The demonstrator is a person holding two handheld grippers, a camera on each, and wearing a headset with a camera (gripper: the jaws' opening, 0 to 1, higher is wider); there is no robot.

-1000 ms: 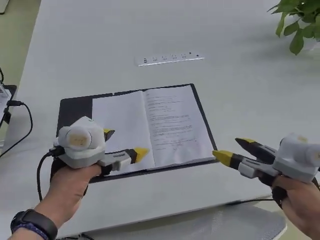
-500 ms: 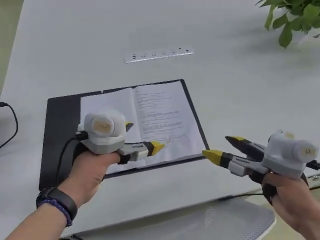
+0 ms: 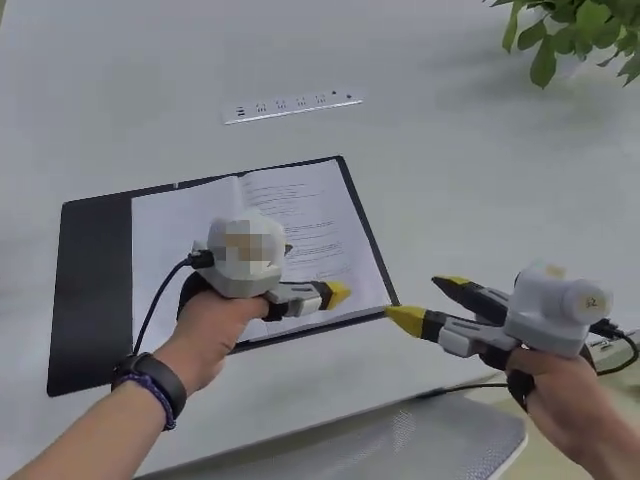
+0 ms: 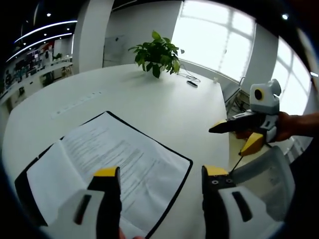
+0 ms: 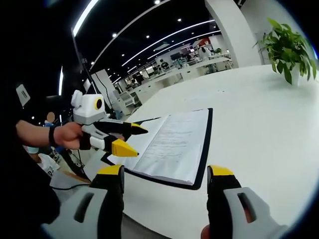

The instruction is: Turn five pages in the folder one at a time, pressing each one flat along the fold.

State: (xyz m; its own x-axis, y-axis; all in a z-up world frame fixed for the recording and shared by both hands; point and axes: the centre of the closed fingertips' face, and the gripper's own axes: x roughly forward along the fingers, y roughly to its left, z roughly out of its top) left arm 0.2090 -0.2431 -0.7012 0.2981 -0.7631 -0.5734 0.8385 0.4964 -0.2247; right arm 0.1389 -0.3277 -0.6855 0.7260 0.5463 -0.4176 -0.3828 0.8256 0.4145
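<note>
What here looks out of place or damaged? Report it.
Nothing stands out. The folder lies open and flat on the table, with no page bent up. The left gripper hovers open over the right page; the right gripper is open just off the folder's corner.

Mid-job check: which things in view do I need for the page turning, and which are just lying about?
For the job: black folder, its printed pages, left gripper, right gripper.
Lying about: socket strip, potted plant, grey chair.
</note>
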